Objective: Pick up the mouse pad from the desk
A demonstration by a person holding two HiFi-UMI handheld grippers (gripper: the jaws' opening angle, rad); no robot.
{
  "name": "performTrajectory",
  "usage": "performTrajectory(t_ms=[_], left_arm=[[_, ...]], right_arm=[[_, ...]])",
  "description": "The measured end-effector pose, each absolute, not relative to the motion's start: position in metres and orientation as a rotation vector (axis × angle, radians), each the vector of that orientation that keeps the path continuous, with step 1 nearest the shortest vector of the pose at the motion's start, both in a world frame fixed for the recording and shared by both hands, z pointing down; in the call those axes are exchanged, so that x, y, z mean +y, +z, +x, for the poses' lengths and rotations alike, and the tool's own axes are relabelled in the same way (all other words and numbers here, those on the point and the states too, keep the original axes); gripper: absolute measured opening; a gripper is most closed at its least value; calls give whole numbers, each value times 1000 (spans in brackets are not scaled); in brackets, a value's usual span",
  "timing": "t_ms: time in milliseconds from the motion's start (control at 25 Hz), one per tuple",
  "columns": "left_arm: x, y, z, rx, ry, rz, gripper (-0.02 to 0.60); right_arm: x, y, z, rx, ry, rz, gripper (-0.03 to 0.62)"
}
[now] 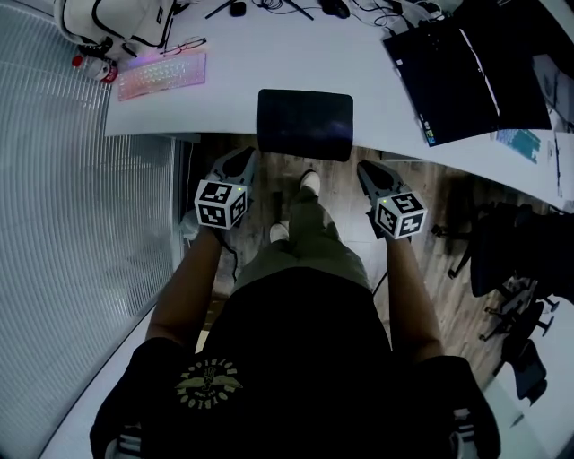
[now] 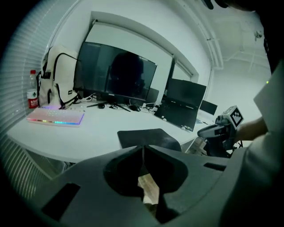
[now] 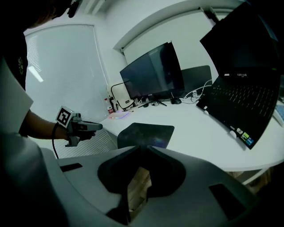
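White and curved, the worktop (image 1: 296, 54) spans the top of the head view above a wooden floor (image 1: 439, 193), with a ribbed panel (image 1: 63, 197) along the left side. A dark mouse pad (image 1: 305, 123) with rounded corners lies flat at the near rim, and its front edge hangs slightly over that rim. To its left a backlit keyboard (image 1: 161, 75) glows pink, just beside a white backpack (image 1: 117, 18) and a bottle (image 2: 32, 93) with a red label. A pair of glasses (image 1: 184, 45) lies behind the keyboard. An open black laptop (image 1: 448, 76) sits on the right, and a large dark monitor (image 2: 115, 73) stands at the back.

The left gripper (image 1: 244, 158) hangs off the pad's near left corner and the right gripper (image 1: 368, 170) off its near right corner — both short of the rim, neither touching the pad. Each gripper's own view shows its fingers drawn together at the tips with nothing between them — only floor shows through the hollow behind — and the pad lies ahead.
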State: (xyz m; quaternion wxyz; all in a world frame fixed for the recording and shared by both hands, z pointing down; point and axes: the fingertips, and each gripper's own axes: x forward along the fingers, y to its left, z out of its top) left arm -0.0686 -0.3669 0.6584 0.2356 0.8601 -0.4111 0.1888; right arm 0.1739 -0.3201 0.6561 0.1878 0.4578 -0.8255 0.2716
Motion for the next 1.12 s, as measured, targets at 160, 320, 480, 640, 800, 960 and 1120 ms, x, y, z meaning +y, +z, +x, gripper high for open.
performTrajectory(t_ms=[160,320,480,640,800,960,1120], left_arm=[[-374,693,-68,-1084,562,2297,41],[-381,731,-68,-1038,603,2216,137],[-383,767,-59,-956,646,2141,206],[-392,788,-49,-892,637,2099,236],[-396,807,-41,-834,663,2082,239],[-400,810,-38,-821,690,2095,180],[-396,798,-44,-878,670,2109,22]], right_arm=[[-332,688,173,-2290,862,1220,93],[-340,727,172,-2231,965,1155,152],[-345,767,178,-2152,1072,1130,196],[-359,786,174,-2142,1143,1140,202],[-364,798,159,-2137,1149,1103,199],[-363,795,153,-2123,1076,1083,51],[-362,778,150,-2162,1019,1087,14]])
